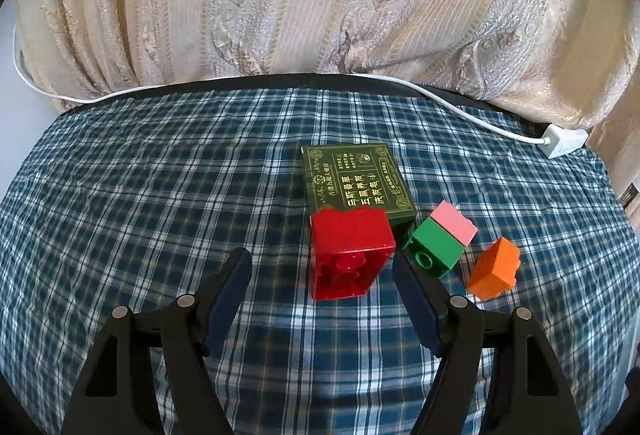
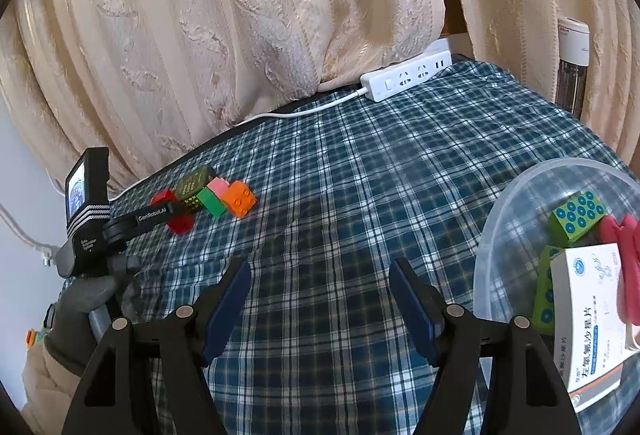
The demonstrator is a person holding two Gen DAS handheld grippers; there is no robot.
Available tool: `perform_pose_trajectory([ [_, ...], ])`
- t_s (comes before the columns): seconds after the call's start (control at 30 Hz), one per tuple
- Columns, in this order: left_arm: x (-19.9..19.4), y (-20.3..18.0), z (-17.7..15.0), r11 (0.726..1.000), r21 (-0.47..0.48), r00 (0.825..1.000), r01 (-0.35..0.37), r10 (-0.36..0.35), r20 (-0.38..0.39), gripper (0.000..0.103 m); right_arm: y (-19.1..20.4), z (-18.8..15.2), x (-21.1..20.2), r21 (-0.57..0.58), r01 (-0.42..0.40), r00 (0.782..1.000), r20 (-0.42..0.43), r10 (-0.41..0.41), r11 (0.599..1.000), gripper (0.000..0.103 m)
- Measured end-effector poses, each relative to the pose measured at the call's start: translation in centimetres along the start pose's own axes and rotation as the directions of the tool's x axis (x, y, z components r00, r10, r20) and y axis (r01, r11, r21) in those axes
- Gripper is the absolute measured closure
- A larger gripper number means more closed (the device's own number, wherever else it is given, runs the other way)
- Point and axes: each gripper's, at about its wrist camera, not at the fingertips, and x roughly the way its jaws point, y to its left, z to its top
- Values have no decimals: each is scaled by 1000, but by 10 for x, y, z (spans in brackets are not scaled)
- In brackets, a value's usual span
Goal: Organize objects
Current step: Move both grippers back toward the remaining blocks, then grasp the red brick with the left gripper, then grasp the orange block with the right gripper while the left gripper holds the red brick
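Note:
A red brick (image 1: 349,253) lies tipped on the plaid cloth, just ahead of my open left gripper (image 1: 322,267), between its fingertips but not held. Behind it lies a dark green box (image 1: 356,179). To its right are a green brick (image 1: 436,247), a pink brick (image 1: 456,221) and an orange brick (image 1: 496,269). The right wrist view shows the same cluster far left: the red brick (image 2: 180,221), the green brick (image 2: 212,201), the orange brick (image 2: 240,199). My right gripper (image 2: 320,275) is open and empty over the cloth.
A clear plastic bowl (image 2: 516,195) at the right holds green dotted blocks (image 2: 576,217), a white medicine box (image 2: 592,319) and something pink. A white power strip (image 2: 404,77) and its cable lie at the back edge by the curtain. The table is covered in plaid cloth (image 2: 360,175).

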Motion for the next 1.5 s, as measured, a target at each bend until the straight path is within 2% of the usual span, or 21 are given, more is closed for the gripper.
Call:
perform_pose_trajectory([
  [0.2,4,1,1,1000,27,1000,11,-11,14,32,9,3,10,-28,-2,1000,-16,2,1000,28],
  [0.33,7,2,2,998,44,999,38,-39,8,48,15,8,21,-27,-36,998,-47,35,999,28],
  [0.5,9,4,3,997,48,998,61,-61,-4,70,28,12,37,-62,-35,998,-62,31,998,28],
  [0.8,-12,-1,0,995,74,997,72,-74,21,70,56,22,68,-148,-39,996,-88,26,988,28],
  [1.27,-37,10,15,995,33,994,92,-93,58,70,89,47,131,-231,-45,991,-135,13,972,28],
  [1.5,-40,11,16,995,23,993,98,-99,60,70,94,54,155,-223,-55,984,-175,15,973,28],
])
